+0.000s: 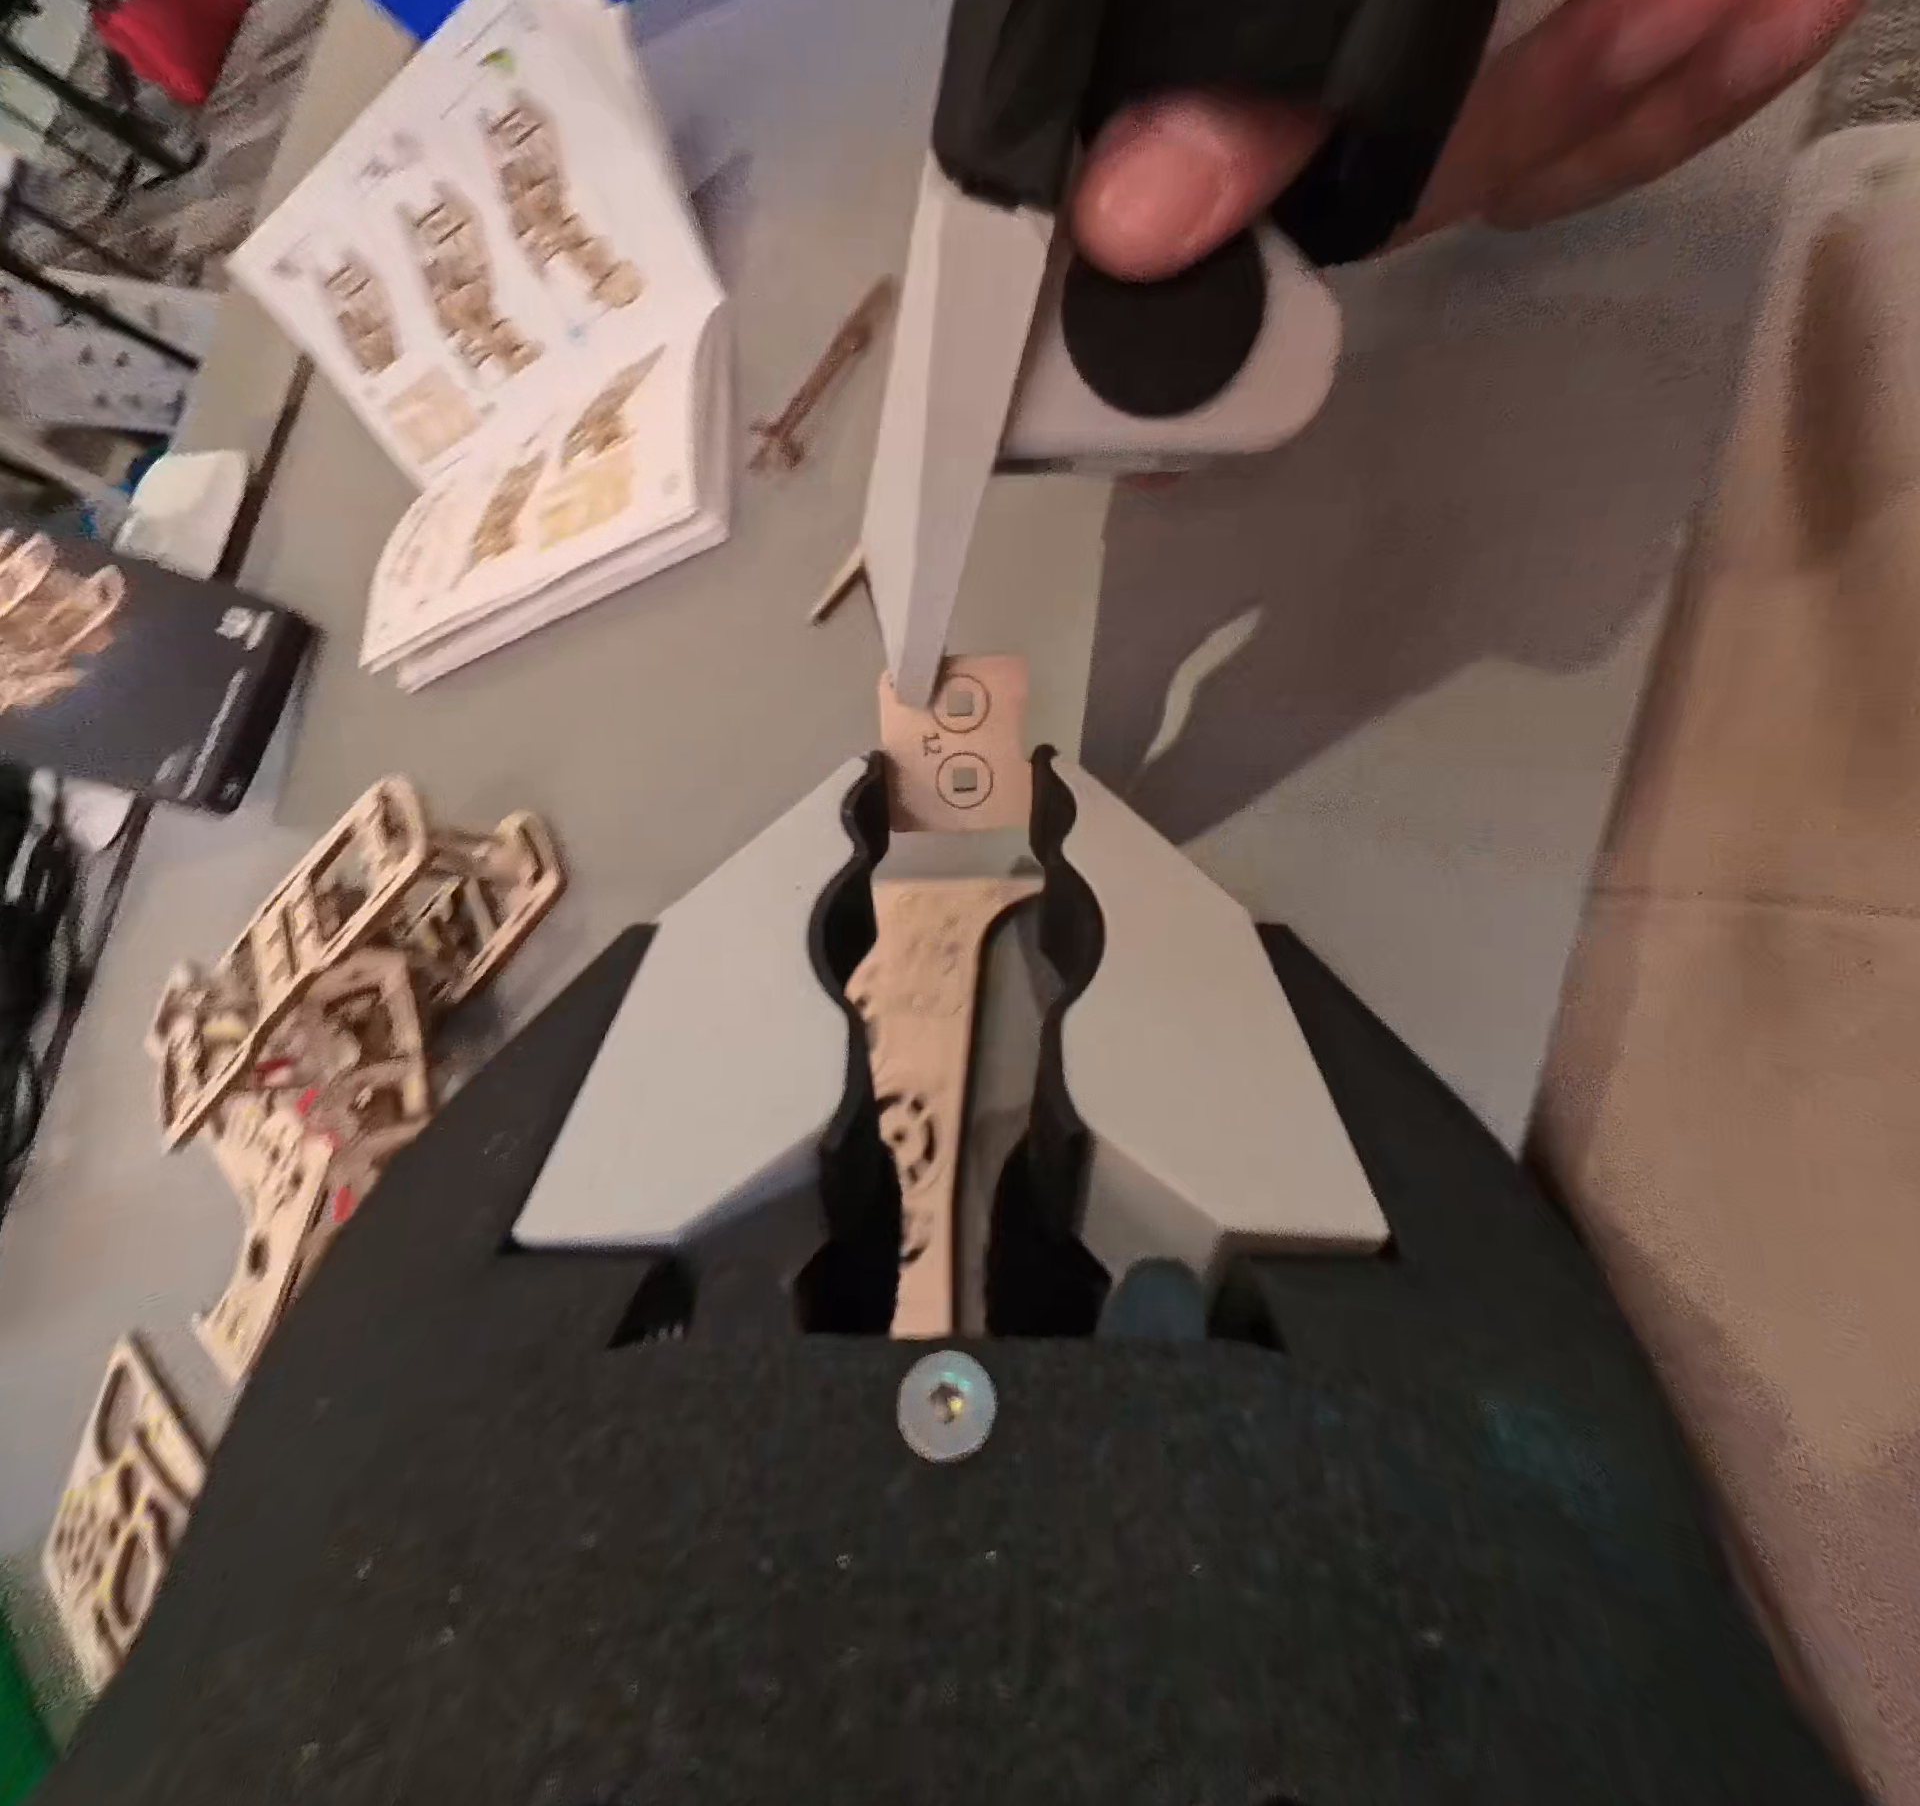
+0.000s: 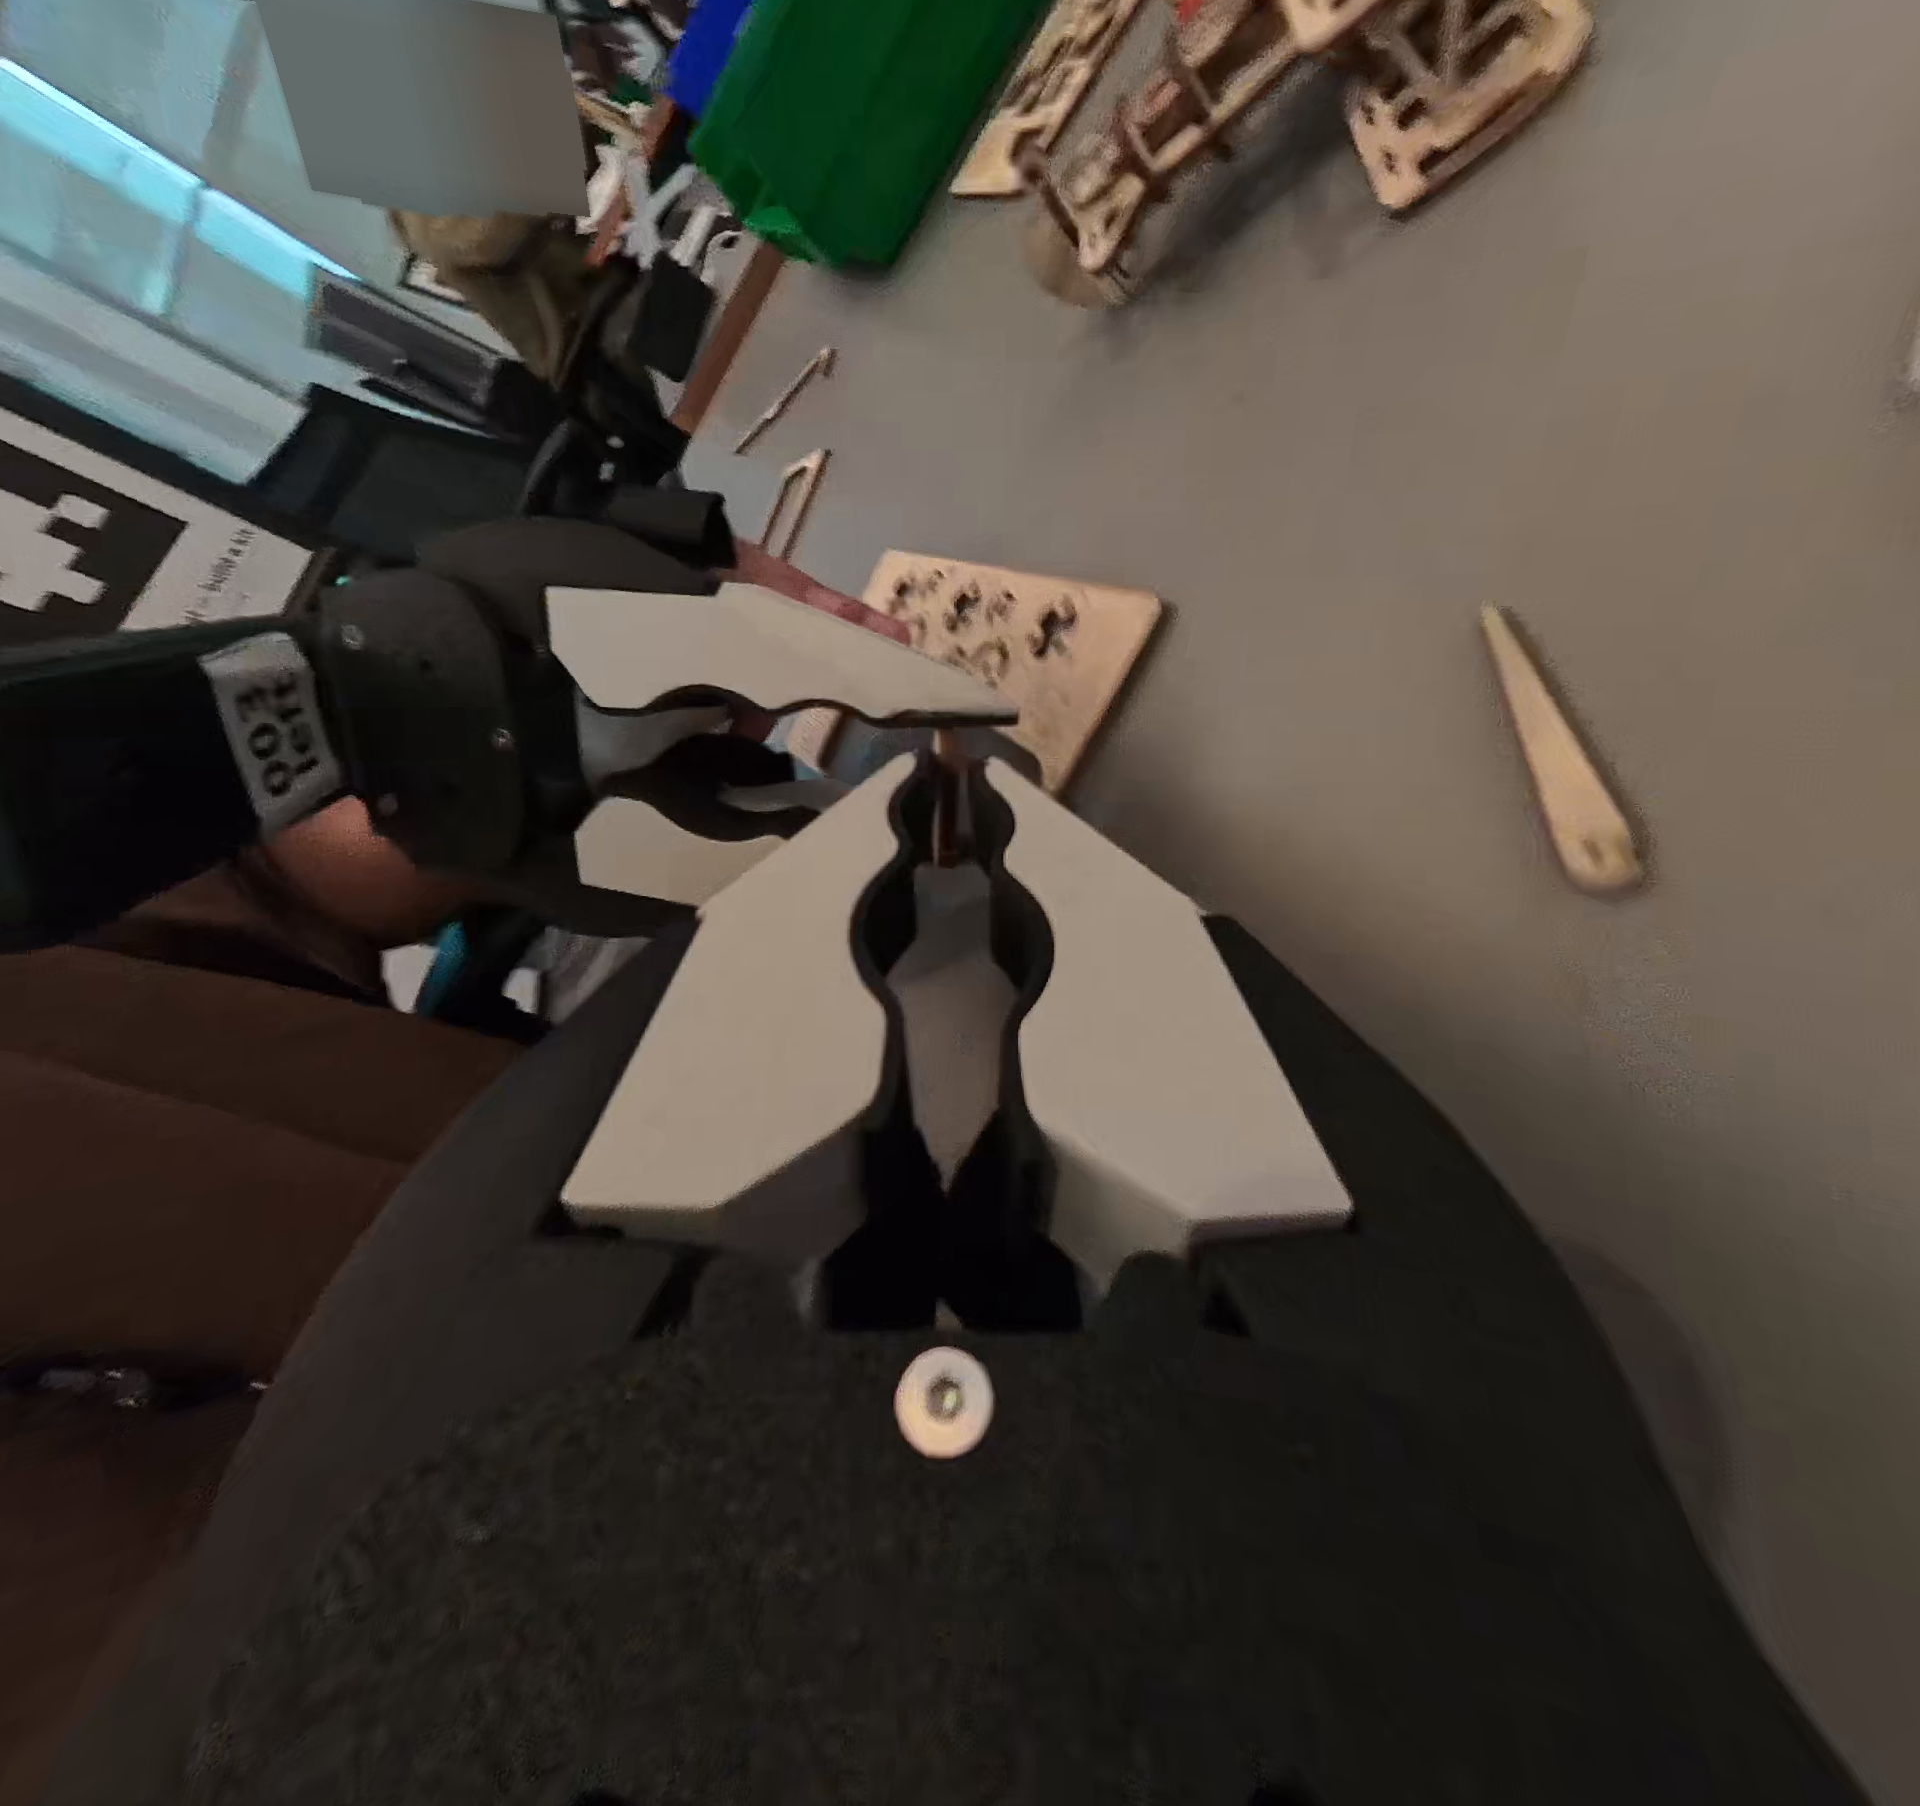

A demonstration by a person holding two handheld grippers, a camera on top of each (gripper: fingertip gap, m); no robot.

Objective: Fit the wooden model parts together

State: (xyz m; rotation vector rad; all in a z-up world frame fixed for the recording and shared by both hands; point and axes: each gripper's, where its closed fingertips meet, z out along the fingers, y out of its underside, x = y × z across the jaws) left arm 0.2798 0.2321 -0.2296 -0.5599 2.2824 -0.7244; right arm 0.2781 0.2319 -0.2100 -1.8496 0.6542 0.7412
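A: Between the fingers of the left claw (image 1: 961, 769), what is held?

B: A flat wooden part (image 1: 961, 754) is gripped, raised above the desk (image 1: 644, 748). Its upper corner is pinched by the closed right claw (image 2: 948, 769).

A: What is placed farther out?

B: A half-built wooden model (image 1: 312, 987) and an open instruction booklet (image 1: 520, 322) are laid on the desk.

Each camera is sitting just behind its own fingers, looking forward along them and down at the grey surface (image 1: 644, 769). The left one is facing the open instruction booklet (image 1: 520, 322), with the right gripper (image 1: 920, 691) coming in close from above. The right one is looking across at the left gripper (image 2: 997, 728). Both are sharing the spot where the tips are meeting.
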